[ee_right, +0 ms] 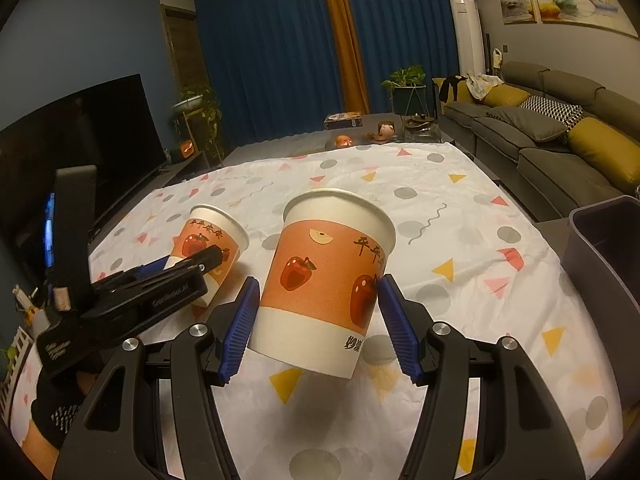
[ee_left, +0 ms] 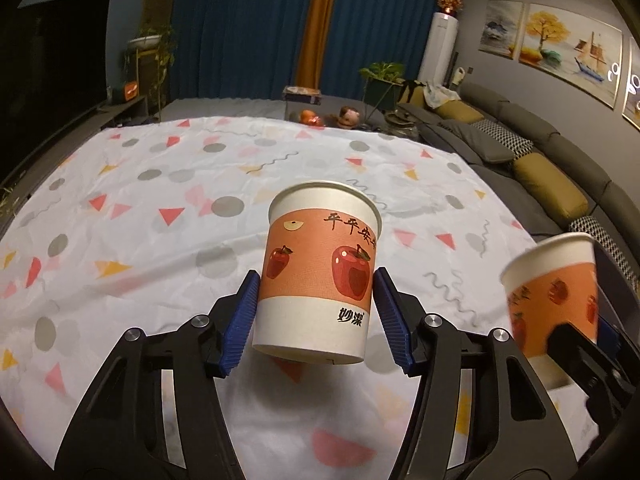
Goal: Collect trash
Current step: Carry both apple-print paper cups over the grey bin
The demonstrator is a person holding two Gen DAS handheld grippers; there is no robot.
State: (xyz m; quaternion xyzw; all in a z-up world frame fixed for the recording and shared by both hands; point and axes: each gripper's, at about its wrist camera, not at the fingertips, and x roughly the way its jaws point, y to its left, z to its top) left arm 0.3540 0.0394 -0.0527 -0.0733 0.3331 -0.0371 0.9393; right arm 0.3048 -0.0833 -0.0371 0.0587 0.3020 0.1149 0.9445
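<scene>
Cups sit clamped, one in each gripper: the left gripper (ee_left: 315,312) pinches a paper cup (ee_left: 320,272) above the tabletop (ee_left: 140,200); the right gripper (ee_right: 315,320) pinches another cup (ee_right: 328,280). Neither is in the bin (ee_right: 608,248) by the tabletop's right edge yet.

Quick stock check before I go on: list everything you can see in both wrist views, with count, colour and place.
cups: 2, white with orange apple band; one in left claw, one in right claw, both above the cloth
cloth: 1, white with coloured shapes, over the table
bin: 1, grey, right table edge
sofa: 1, grey, yellow cushions, right
TV: 1, black, left
curtains: blue and orange, back wall
plants: 2, green; one by the curtains, one by the TV
left claw: black, blue pads
right claw: black, blue pads
</scene>
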